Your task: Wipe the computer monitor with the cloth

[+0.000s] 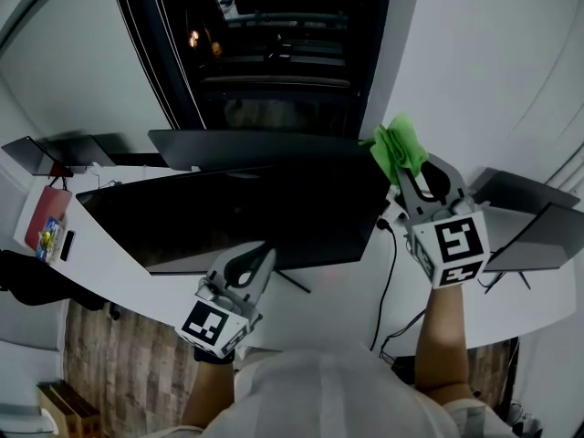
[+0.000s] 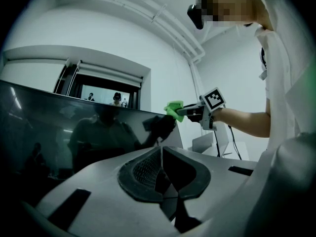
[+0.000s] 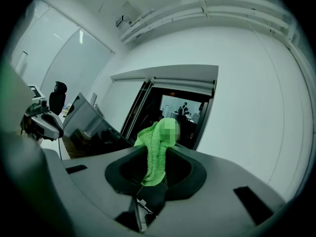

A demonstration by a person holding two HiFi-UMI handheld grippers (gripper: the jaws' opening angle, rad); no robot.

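Clamping bright green knit cloth (image 1: 399, 149), right gripper (image 1: 406, 173) hovers at top right corner of wide black monitor (image 1: 237, 213), back from white desk's (image 1: 123, 261) front edge. Left gripper (image 1: 260, 258) clenched, empty. Risk: bare jaw tips scratching screen if cloth slips.

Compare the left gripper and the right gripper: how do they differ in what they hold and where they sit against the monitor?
The right gripper clamps a green cloth; the left gripper has its jaws together on nothing. The right gripper is at the monitor's top right corner; the left gripper is low, near its bottom edge. Both are grey and carry a marker cube.
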